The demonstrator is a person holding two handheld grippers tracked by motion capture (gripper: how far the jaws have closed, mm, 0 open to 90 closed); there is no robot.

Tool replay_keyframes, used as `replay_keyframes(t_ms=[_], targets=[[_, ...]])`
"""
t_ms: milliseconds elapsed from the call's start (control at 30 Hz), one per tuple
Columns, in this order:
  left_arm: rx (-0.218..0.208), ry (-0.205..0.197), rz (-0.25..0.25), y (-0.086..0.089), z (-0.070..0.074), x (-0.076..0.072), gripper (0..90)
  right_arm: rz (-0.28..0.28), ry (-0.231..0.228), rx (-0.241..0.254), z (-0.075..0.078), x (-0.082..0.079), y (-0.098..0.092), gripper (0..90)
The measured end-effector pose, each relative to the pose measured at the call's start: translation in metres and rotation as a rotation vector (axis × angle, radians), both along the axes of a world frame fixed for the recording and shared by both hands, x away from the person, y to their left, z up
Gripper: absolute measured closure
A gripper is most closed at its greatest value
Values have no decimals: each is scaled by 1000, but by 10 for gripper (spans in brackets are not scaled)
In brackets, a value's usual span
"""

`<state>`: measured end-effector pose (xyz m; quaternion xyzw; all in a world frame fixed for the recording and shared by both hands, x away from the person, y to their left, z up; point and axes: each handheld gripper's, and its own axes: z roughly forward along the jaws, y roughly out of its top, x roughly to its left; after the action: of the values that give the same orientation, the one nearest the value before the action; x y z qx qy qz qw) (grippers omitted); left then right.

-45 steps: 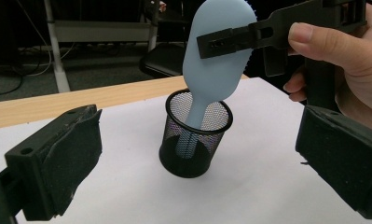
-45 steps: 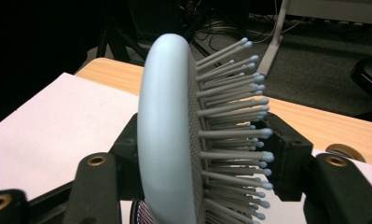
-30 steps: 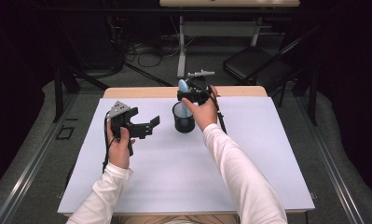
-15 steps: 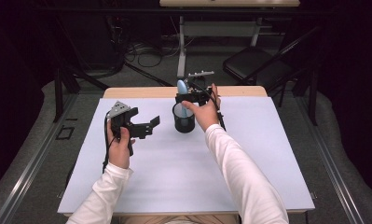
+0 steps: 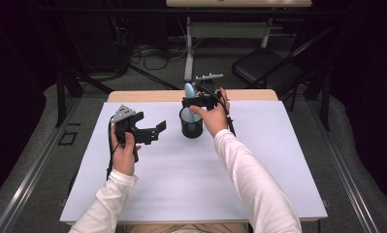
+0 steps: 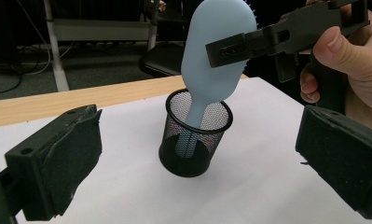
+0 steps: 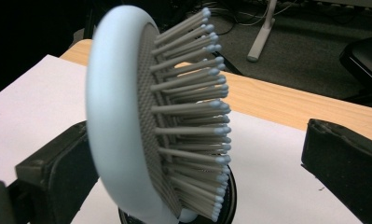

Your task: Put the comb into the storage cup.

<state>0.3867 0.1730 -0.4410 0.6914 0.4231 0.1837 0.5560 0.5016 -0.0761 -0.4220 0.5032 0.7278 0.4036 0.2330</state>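
Light-blue hairbrush (image 6: 207,56) is standing handle-down in the black mesh cup (image 6: 193,140) on the white counter (image 5: 181,184), its head sitting between the right tongs (image 5: 199,99), whose jaws have just been opening and are now apart, not pressing it. Its long axis is running near upright, head leaning slightly, bristles facing away from the left tongs (image 5: 154,130), which are hanging apart w/ nothing in them, well left of the cup. Handle's lower end is showing only dimly thru the mesh.

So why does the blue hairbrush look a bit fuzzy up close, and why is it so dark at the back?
In the right gripper view the hairbrush sits very near the lens, so its pale rim blurs; the left gripper view shows it sharp in the mesh cup; the high view lights the table brightly while the room behind stays dim.
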Motion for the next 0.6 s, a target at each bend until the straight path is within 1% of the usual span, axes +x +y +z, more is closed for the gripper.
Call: replay_keyframes(t_ms=[433,600], targets=[[6,-5,0,0,0,0,4,13,-3,4,2,-3,2,4],[3,-6,-4,0,2,-1,4,13,-15,4,4,-4,1,5]])
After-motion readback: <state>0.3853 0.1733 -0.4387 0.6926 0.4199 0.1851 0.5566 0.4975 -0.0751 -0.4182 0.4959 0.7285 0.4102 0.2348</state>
